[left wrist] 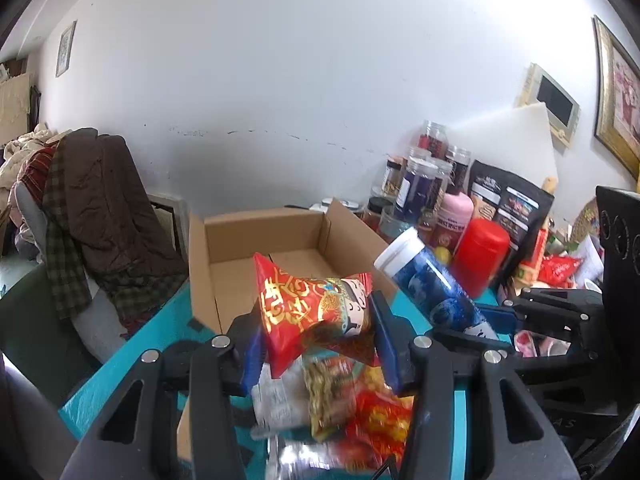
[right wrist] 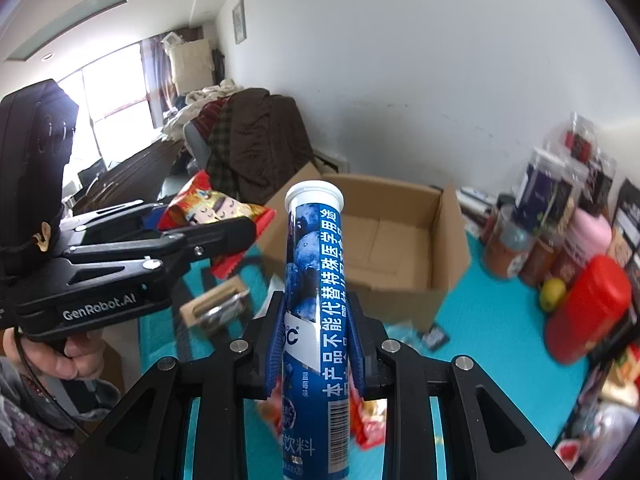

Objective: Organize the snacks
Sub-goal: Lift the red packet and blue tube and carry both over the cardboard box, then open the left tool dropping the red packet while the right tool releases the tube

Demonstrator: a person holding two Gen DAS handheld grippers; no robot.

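left hand-held gripper clamped on red snack bag, right hand-held gripper clamped on blue tube; next, lowering into cardboard box.

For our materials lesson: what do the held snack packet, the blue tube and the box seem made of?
Snack packet: glossy printed plastic film, probably; it crinkles and shines.
Blue tube: smooth rigid plastic or metal, white plastic-looking cap.
Box: matte brown corrugated cardboard, folded flaps.
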